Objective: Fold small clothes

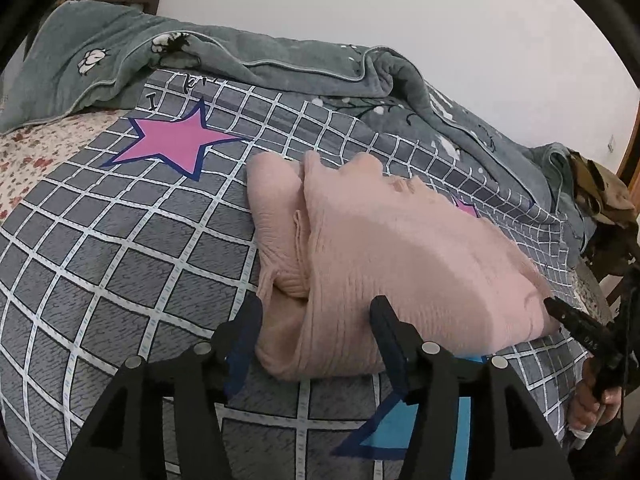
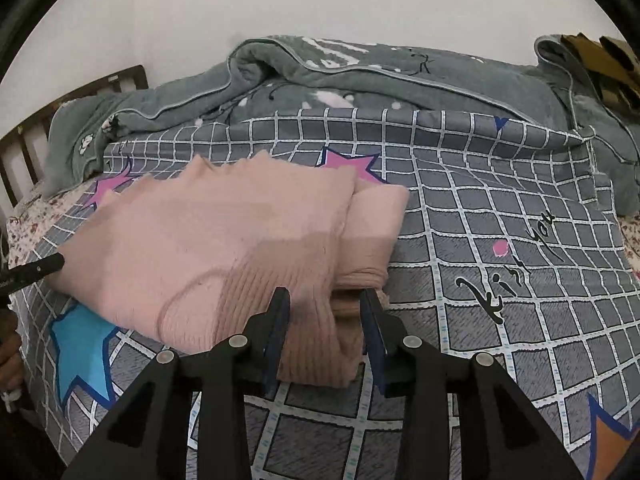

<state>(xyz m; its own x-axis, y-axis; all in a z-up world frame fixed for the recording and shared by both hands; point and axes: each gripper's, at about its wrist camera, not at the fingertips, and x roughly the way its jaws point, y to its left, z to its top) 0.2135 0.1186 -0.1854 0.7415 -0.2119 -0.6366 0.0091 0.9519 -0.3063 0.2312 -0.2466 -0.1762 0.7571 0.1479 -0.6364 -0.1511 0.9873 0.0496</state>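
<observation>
Left wrist view: pink knit garment (image 1: 380,248) lies folded in layers on the bed's grey checked sheet (image 1: 120,240), near a pink star print (image 1: 176,140). Left gripper (image 1: 316,308) sits at the near edge of the fold; jaws stand partly apart with the fabric edge between them, pads not pressing it. Right gripper (image 1: 560,312) shows as a black tip at the garment's right side. Rumpled grey-green quilt (image 1: 260,64) lies along the far side of the bed.

Right wrist view: same garment (image 2: 224,248) spread left of centre, over a blue star print (image 2: 80,348). Right gripper (image 2: 326,300) is at the near corner, jaws narrowly apart, a bunched fold between them, no clamping visible. No containers in either view.
</observation>
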